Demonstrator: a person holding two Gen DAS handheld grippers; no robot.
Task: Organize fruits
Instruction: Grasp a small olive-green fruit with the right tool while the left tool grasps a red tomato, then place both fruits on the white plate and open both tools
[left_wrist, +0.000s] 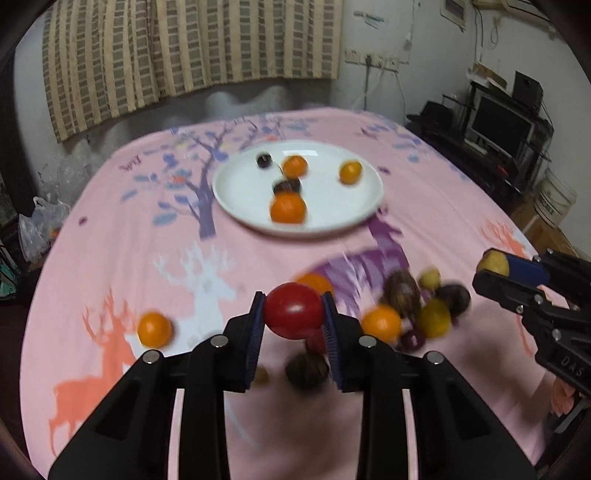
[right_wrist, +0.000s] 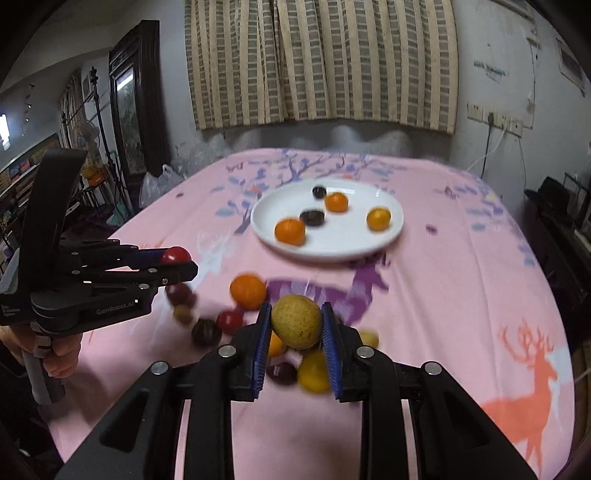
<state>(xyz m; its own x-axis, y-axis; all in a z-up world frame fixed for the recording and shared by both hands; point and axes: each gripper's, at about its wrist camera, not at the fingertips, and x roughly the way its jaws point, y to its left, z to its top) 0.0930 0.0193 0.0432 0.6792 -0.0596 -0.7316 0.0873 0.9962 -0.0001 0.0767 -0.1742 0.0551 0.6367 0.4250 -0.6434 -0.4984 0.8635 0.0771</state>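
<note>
My left gripper is shut on a red round fruit and holds it above the pink cloth; it also shows in the right wrist view. My right gripper is shut on a yellow-green fruit; it shows at the right of the left wrist view. A white plate further back holds three oranges and two dark fruits. Loose fruits lie below the grippers: oranges, a yellow one, dark purple ones.
One orange lies apart at the left on the cloth. The table is covered by a pink deer-print cloth. Plastic bags sit past its left edge, a monitor stand past the right.
</note>
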